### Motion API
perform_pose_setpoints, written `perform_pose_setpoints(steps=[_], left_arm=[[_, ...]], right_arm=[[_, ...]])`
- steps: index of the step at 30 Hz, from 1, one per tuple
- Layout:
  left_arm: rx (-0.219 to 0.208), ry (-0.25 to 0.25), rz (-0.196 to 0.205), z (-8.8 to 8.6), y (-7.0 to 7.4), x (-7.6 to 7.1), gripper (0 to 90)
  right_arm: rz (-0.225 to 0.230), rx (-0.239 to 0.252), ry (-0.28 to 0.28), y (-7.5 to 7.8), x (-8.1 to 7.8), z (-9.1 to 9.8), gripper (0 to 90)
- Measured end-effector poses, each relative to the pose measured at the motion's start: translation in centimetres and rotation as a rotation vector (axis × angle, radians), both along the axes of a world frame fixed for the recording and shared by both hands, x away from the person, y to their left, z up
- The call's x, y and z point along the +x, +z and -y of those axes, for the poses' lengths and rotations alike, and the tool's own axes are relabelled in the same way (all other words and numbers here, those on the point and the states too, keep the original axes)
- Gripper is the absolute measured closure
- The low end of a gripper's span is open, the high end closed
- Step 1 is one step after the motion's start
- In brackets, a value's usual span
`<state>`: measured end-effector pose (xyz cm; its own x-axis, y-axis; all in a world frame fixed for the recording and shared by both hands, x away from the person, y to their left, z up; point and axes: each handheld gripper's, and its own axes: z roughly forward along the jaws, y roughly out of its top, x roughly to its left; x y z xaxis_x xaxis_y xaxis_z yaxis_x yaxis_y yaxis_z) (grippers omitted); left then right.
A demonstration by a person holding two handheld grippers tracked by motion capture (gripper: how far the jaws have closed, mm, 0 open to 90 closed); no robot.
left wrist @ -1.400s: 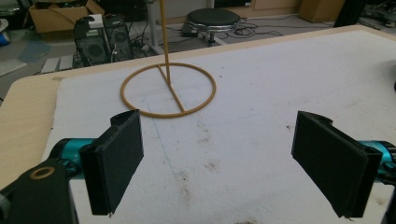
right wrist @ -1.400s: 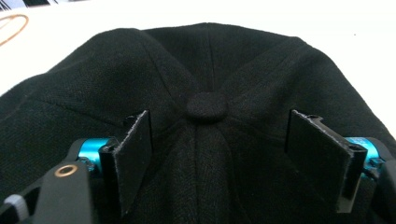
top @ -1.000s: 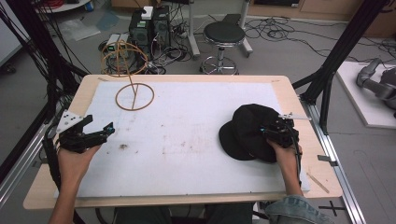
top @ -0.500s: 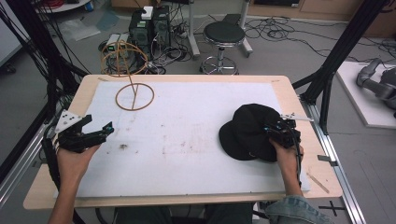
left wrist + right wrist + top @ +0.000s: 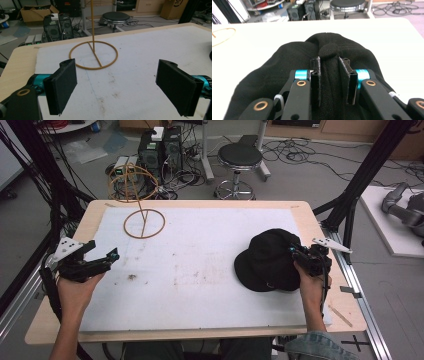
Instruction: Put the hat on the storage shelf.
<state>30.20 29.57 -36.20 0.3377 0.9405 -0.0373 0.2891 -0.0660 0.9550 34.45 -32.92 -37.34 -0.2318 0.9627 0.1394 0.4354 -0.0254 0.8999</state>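
The black hat (image 5: pixel 267 262) lies on the right part of the white mat (image 5: pixel 200 270), close to the person's side of the table (image 5: pixel 320 215). The right gripper (image 5: pixel 331 80) has just been closing, and its jaws now pinch a fold of the hat's cloth between them; a bulge of fabric stands up just past the pads. In the high view this gripper (image 5: pixel 302 256) sits at the hat's right edge.

At the table's left edge, the left gripper (image 5: pixel 107 257) is held over the mat with its jaws wide apart and nothing between them. The mat ahead of its pads (image 5: pixel 62 86) is bare but stained.

Farther off, in the far left corner, stands a wooden hat stand (image 5: pixel 144 222), a ring base with an upright rod, well apart from the hat. Beyond the table, a round stool (image 5: pixel 240 157) and computer cases (image 5: pixel 160 147) sit on the floor.
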Motion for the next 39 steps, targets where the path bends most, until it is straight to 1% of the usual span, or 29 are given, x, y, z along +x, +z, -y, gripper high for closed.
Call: perform_pose_setpoints(steps=[1,2,3,5,7,10,11,12,13,14,15,16,17,18,22,25,30,35,36,37,38,39], left_arm=[[-0.001,0.0,0.002,-0.1,0.1,0.0,17.4],[-0.005,0.0,0.005,-0.1,0.1,0.0,17.4],[-0.006,-0.001,0.007,-0.2,0.2,0.0,17.4],[-0.01,-0.001,0.011,-0.2,0.3,-0.1,17.4],[-0.015,0.0,0.02,-0.3,0.5,-0.1,17.4],[-0.017,-0.001,0.023,-0.4,0.7,-0.2,17.4],[-0.02,0.001,0.027,-0.4,0.7,-0.2,17.4],[-0.023,0.002,0.027,-0.5,0.8,-0.2,17.4],[-0.023,0.002,0.029,-0.6,0.8,-0.2,17.4],[-0.027,0.004,0.03,-0.6,0.8,-0.3,17.4],[-0.028,0.005,0.032,-0.7,0.9,-0.3,17.4],[-0.029,0.004,0.033,-0.7,0.9,-0.4,17.4],[-0.033,0.005,0.038,-0.8,1.0,-0.4,17.4],[-0.033,0.005,0.038,-0.8,1.0,-0.4,17.4],[-0.036,0.007,0.046,-1.0,1.2,-0.6,17.4],[-0.044,0.009,0.048,-1.2,1.3,-0.6,17.4],[-0.05,0.008,0.05,-1.3,1.4,-0.7,17.4],[-0.051,0.008,0.051,-1.4,1.4,-0.7,17.4],[-0.051,0.008,0.051,-1.4,1.4,-0.7,17.4],[-0.051,0.01,0.049,-1.4,1.4,-0.7,17.4],[-0.055,0.011,0.049,-1.4,1.4,-0.7,17.4],[-0.058,0.011,0.05,-1.5,1.4,-0.8,17.4]], right_arm=[[0.012,0.007,-0.001,0.3,-0.1,-0.1,74.9],[0.012,0.007,-0.001,0.3,-0.1,-0.1,74.9],[0.025,0.033,0.001,0.8,-0.1,-0.3,75.0],[0.041,0.05,0.004,1.3,0.1,-0.5,75.0],[0.051,0.064,0.002,1.7,0.2,-0.9,75.0],[0.063,0.064,0.007,2.1,0.3,-1.3,75.0],[0.072,0.07,0.009,2.4,0.4,-1.4,75.0],[0.086,0.085,0.015,2.9,0.5,-1.7,75.0],[0.086,0.085,0.015,2.9,0.5,-1.7,75.0],[0.097,0.084,0.021,3.5,0.7,-2.1,75.0],[0.097,0.084,0.021,3.5,0.7,-2.1,75.0],[0.106,0.084,0.028,4.0,0.8,-2.5,75.0],[0.109,0.086,0.03,4.2,0.9,-2.8,75.0],[0.121,0.083,0.034,4.4,1.0,-3.0,75.0],[0.136,0.093,0.036,5.2,1.3,-3.9,75.0],[0.154,0.092,0.036,5.9,1.6,-4.4,75.1],[0.179,0.106,0.04,7.2,2.0,-5.1,75.0],[0.208,0.129,0.059,8.6,2.4,-6.0,75.1],[0.208,0.129,0.059,8.6,2.4,-6.0,75.1],[0.216,0.133,0.069,9.2,2.6,-6.5,75.1],[0.216,0.133,0.069,9.2,2.6,-6.5,75.1],[0.224,0.139,0.077,9.8,2.7,-6.9,75.1]])
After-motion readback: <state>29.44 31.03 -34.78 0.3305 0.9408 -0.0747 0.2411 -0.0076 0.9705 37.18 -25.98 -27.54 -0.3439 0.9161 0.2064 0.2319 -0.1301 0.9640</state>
